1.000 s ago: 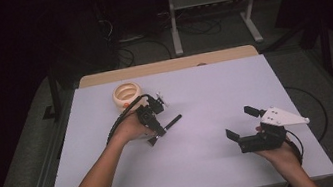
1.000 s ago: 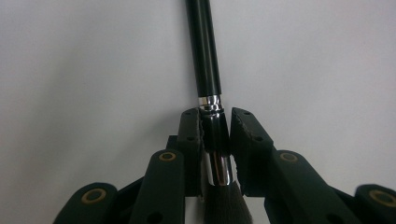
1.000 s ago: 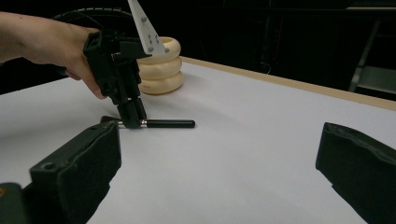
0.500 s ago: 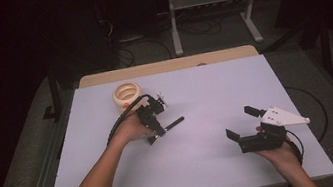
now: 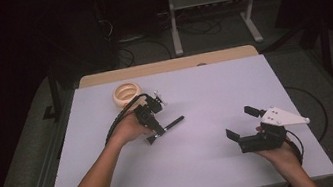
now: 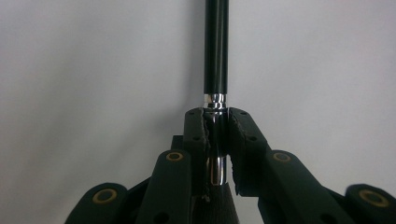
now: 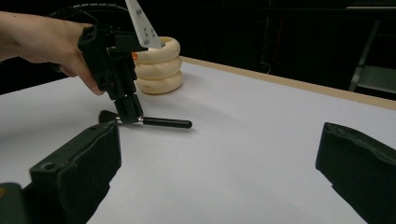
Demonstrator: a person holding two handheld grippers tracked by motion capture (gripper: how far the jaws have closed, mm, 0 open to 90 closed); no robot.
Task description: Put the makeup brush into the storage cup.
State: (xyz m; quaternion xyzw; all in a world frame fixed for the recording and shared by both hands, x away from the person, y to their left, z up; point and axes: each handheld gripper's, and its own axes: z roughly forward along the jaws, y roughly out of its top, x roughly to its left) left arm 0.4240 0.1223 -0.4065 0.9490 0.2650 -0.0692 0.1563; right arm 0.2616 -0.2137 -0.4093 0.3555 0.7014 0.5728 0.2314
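Makeup brush [image 5: 165, 126] lies on the worktop [image 5: 215, 96], its silver ferrule pinched between the left gripper [image 5: 156, 130] fingers [image 6: 243, 135], black handle projecting beyond their tips. Right gripper [image 5: 241, 123] well apart, fingers [image 7: 79, 168] spread wide, holding nothing.

The brush [image 6: 216, 51] has a glossy black handle and a polished, mirror-bright metal ferrule. The left tool [image 6: 217, 135] looks like matt black plastic, its pads [image 6: 237, 140] rough and frayed at the edges. The worktop [image 5: 215, 96] is smooth, matt white with a wooden far edge. The cream ring holder [image 7: 159, 67] looks smooth, faintly satin.
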